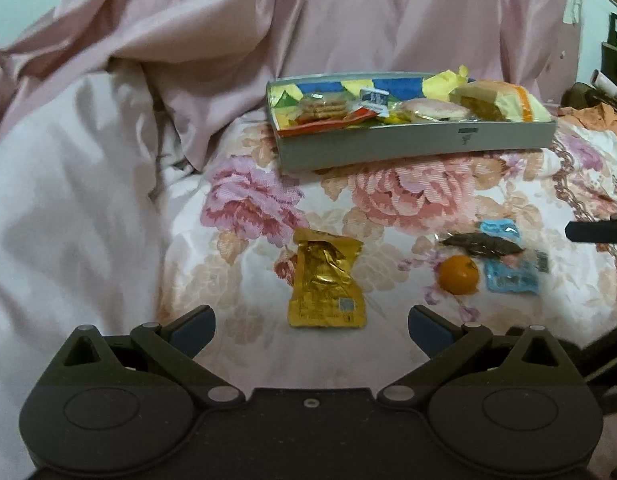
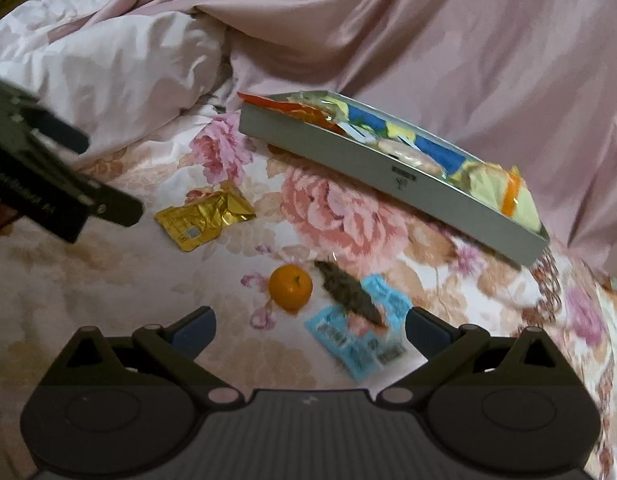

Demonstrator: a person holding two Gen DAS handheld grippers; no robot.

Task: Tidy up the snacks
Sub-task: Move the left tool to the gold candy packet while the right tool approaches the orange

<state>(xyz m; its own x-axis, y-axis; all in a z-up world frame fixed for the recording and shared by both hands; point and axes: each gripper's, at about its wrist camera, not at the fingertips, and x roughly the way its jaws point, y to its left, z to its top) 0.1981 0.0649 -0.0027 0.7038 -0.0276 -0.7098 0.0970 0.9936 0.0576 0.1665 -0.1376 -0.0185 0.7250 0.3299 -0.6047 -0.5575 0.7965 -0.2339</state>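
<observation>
Left wrist view: left gripper [image 1: 311,326] spread wide, holding nothing, hovering over a floral pink-and-cream bedspread [image 1: 388,200]. Just ahead of the blue-padded fingers [image 1: 192,330], a crumpled gold foil snack packet [image 1: 326,280], flat on the cloth, apart from both pads. Farther right, a small round orange mandarin [image 1: 459,274], just beside a dark brown wrapped snack [image 1: 482,245] lying across a light blue plastic snack packet [image 1: 510,276]. Beyond, a shallow grey rectangular tray [image 1: 388,144] resting on the bedspread, filled with assorted wrapped snacks: round biscuits, yellow and orange wrappers. Rumpled pale pink satin bedding [image 1: 188,40] heaped behind and to the left. At the right edge, a dark fingertip of the right gripper [image 1: 596,231].

Right wrist view: right gripper [image 2: 310,326] likewise wide apart and empty above the bedspread [image 2: 348,216]. Light blue packet [image 2: 360,340] between the fingers, nearer the right pad [image 2: 426,330], brown snack [image 2: 348,294] lying over it. Mandarin [image 2: 290,287] just left of the brown snack. Gold packet [image 2: 204,222] farther off to the left, near the left gripper [image 2: 108,172], whose two fingers stand apart. Grey tray [image 2: 388,176] running diagonally beyond, well apart from the loose snacks. Pink bedding [image 2: 428,40] behind.
</observation>
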